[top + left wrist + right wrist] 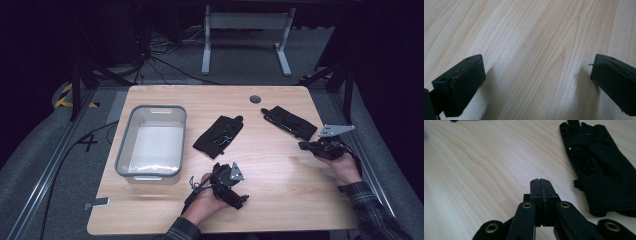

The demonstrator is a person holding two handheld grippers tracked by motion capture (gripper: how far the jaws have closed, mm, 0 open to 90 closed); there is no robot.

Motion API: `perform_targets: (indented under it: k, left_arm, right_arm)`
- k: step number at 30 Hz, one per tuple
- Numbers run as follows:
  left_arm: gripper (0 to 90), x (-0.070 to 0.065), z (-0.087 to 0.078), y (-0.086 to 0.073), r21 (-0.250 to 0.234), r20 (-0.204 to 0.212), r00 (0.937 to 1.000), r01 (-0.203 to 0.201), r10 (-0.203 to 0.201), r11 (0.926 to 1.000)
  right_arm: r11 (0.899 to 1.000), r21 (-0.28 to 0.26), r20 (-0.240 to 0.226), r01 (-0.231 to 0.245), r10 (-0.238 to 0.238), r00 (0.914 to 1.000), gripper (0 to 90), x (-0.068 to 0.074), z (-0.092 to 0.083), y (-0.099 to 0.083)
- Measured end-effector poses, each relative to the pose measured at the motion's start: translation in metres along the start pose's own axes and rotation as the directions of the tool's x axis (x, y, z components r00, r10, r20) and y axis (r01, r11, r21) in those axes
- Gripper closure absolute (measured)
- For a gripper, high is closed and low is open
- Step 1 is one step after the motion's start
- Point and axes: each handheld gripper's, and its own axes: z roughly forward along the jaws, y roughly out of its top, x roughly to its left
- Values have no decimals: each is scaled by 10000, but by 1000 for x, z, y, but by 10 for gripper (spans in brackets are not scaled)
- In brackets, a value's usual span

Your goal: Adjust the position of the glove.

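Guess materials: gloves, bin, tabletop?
Gloves: matte black fabric, limp and creased; likely synthetic knit.
Bin: probably plastic, smooth white inside, grey rim.
Tabletop: pale wood grain, satin sheen; could be laminate.

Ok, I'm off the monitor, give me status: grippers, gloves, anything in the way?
Left gripper open, empty. Right gripper shut, empty, beside right glove. Other glove mid-table. Bin left. Nothing blocking.
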Motion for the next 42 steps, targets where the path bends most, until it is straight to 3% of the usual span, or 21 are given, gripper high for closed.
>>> perform_targets:
  k: [10, 17, 24, 28, 37, 42]
  left_arm:
    - [0, 0, 0, 0, 6, 11, 10000, -7, 7, 10000]
    - [0, 0, -1, 0, 44, 49, 10000, -61, 61, 10000]
    - [0, 0, -1, 0, 42, 46, 10000, -59, 59, 10000]
    - [0, 0, -1, -1, 55, 69, 10000, -63, 63, 10000]
    - [0, 0, -1, -1, 46, 78, 9999, -69, 69, 10000]
    - [0, 0, -2, -3, 17, 53, 10000, -28, 28, 10000]
  right_arm:
    - [9989, -86, 647, -466, 470, 9968, 900, -33, 11, 5]
    - [9975, -208, 1083, -677, 695, 9917, 900, -48, 14, 5]
    - [9959, 42, 1342, -904, 890, 9869, 900, -62, 22, 2]
    - [9936, 605, 1286, -950, 866, 9879, 900, -64, 33, -5]
    - [9936, 653, 1060, -924, 852, 9907, 900, -61, 34, -7]
    - [9952, 803, 670, -566, 513, 9964, 900, -50, 33, -6]
